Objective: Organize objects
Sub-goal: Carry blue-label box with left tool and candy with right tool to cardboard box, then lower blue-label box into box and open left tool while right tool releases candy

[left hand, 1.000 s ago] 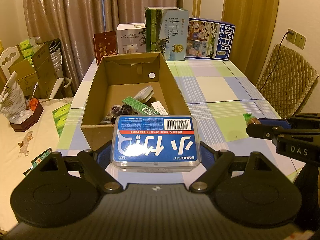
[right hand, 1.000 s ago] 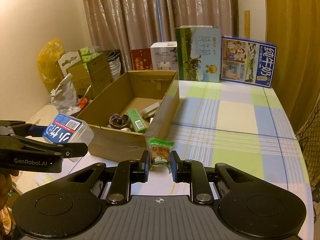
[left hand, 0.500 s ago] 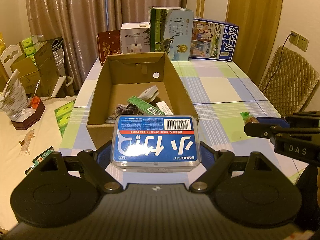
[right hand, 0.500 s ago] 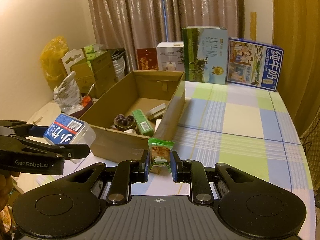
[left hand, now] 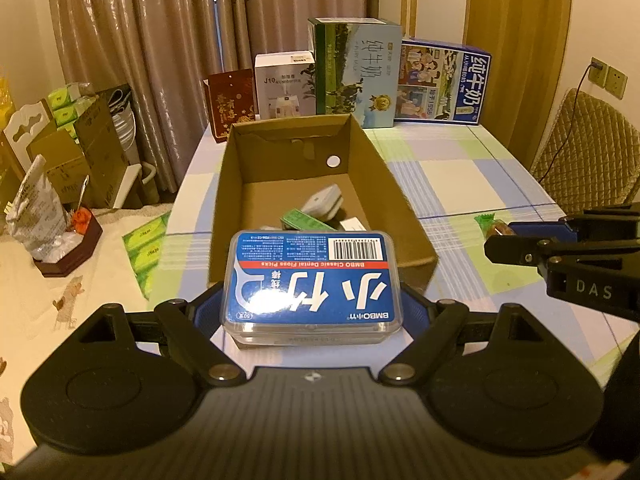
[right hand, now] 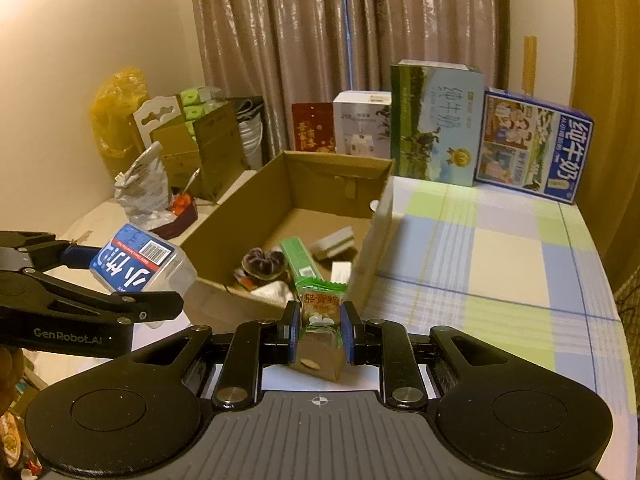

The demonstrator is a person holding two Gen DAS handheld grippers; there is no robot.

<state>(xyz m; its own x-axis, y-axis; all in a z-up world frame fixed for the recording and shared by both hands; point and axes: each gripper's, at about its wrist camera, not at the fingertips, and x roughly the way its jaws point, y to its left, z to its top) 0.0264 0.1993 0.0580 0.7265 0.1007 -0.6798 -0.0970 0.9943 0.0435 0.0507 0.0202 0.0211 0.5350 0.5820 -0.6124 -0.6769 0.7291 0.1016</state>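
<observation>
Left gripper (left hand: 312, 304) clamped on clear plastic blue-labelled floss-pick case (left hand: 312, 280); right gripper (right hand: 319, 330) pinching small green sweet packet (right hand: 321, 308); open brown cardboard box (left hand: 404, 216) just ahead; risk of clipping near wall, or slick case slipping sideways.

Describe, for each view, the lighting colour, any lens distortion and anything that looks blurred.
Left wrist view: warm yellow indoor light, fisheye bending with dark corners; the floss pick box reads sharply, while the items inside the cardboard box look slightly smeared. Right wrist view: same amber cast, curved curtains and table edge; the candy packet is legible.
</observation>
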